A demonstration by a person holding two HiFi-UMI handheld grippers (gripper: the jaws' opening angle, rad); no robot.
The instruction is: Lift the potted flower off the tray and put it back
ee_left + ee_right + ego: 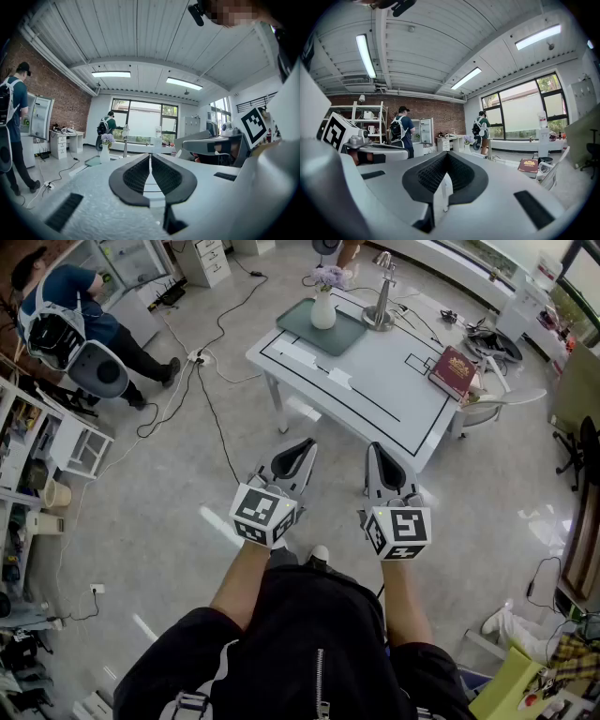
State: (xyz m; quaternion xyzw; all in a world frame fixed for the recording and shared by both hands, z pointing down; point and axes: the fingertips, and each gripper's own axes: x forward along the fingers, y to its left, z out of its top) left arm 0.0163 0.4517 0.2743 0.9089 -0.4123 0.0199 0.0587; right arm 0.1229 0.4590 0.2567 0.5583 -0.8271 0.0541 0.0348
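On a grey floor (169, 493), one white desk (375, 390) is seen, where one green tray (352, 337) carries one potted flower (324, 304), well apart from the left gripper (307, 442) and the right gripper (373, 445), whose fingers (136, 176) are clenched together on nothing.

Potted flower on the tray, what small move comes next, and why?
Probably step toward the table: the left tool and right tool are shut, empty and short of it, while the potted flower stands on the tray at its far end.
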